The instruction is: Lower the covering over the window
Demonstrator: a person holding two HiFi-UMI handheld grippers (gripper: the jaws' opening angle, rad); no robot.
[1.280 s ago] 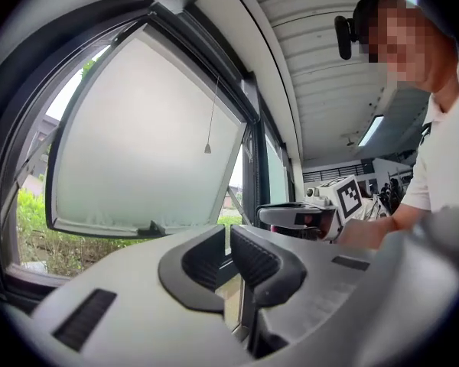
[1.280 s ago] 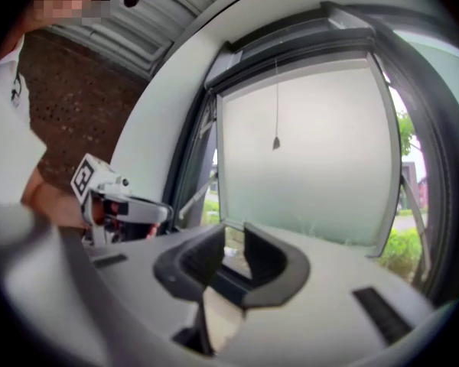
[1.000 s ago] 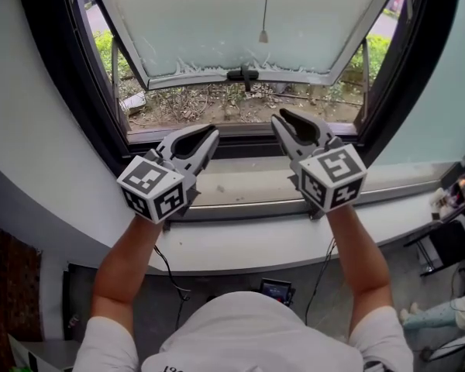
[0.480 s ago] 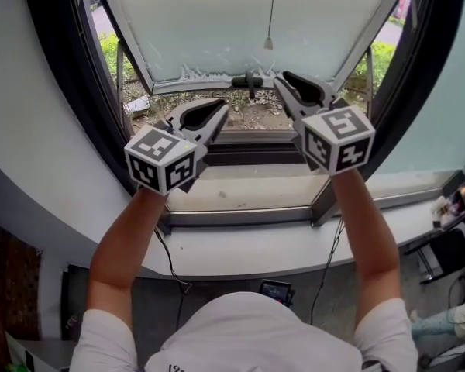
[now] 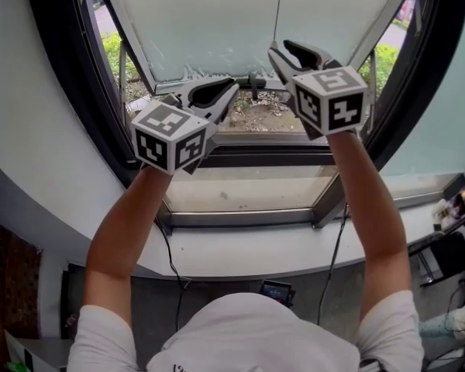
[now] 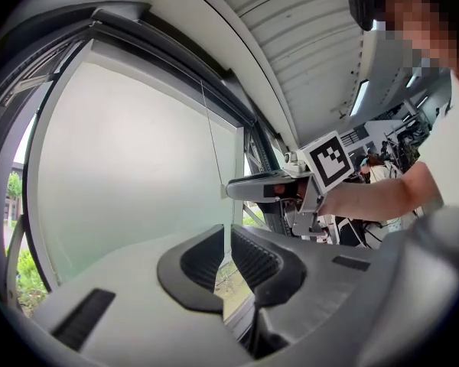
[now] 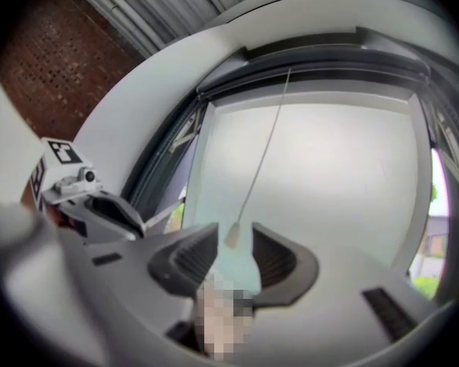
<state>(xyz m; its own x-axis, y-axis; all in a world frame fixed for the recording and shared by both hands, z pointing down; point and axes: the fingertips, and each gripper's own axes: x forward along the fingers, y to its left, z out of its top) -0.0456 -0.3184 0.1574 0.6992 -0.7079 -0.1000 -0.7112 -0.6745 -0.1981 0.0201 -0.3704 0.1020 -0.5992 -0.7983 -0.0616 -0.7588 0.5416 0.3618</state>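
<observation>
Right gripper (image 7: 236, 234) is holding its jaws spread, and the small knob (image 7: 232, 238) at the end of the pull cord (image 7: 264, 151) is hanging between them (whether it is touching either pad, I cannot tell). The cord is running up toward 12 o'clock to the top of the window frame (image 7: 306, 48), in front of the frosted pane (image 7: 321, 174); which part up there is the covering is not showing clearly. Left gripper (image 6: 222, 239) is holding its jaws almost together, with only a thin slit between them and nothing in it. In the head view it is sitting at 8 o'clock of the right one, near it, both above the sill (image 5: 248, 188), with the pane's handle (image 5: 252, 77) showing between them.
</observation>
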